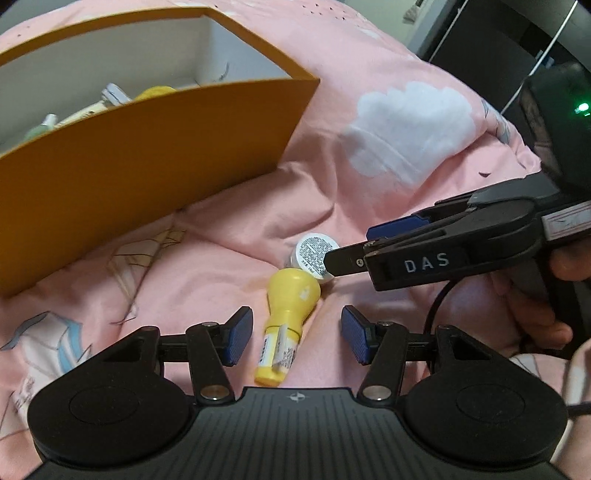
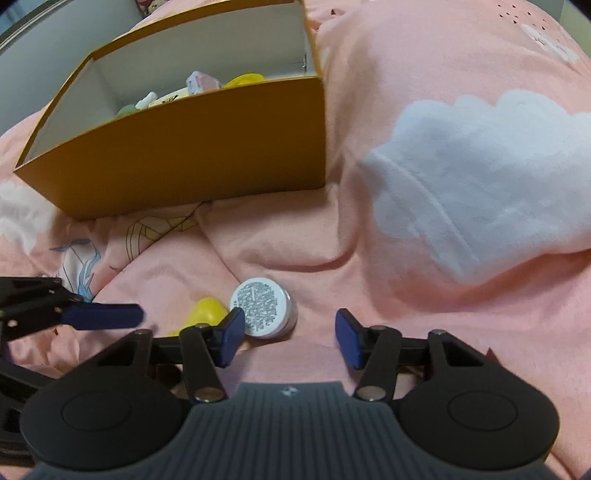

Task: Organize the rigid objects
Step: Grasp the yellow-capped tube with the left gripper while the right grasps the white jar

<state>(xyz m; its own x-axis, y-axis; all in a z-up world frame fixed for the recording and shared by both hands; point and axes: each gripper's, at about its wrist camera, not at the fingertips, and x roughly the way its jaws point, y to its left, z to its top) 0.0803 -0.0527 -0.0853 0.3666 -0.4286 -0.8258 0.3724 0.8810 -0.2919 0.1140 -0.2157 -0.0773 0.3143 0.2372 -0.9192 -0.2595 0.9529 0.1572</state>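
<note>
A yellow bottle [image 1: 290, 314] with a white label lies on the pink bedspread, its wide end touching a small white jar [image 1: 314, 251] tipped on its side. My left gripper [image 1: 297, 338] is open and straddles the bottle's narrow part; neither pad touches it. My right gripper [image 1: 349, 247] reaches in from the right at the jar. In the right wrist view the jar [image 2: 264, 310] sits just ahead of my right gripper [image 2: 290, 336]; the left pad is at the jar's edge and the right pad stands apart, so it is open. The bottle [image 2: 205, 314] is partly hidden.
An orange box [image 1: 147, 147], white inside and holding several small items, stands on the bed at the far left [image 2: 203, 147]. The rumpled pink bedspread [image 2: 461, 184] has a white cloud print. A hand [image 1: 535, 321] holds the right gripper's handle. Dark furniture [image 1: 498, 33] is beyond the bed.
</note>
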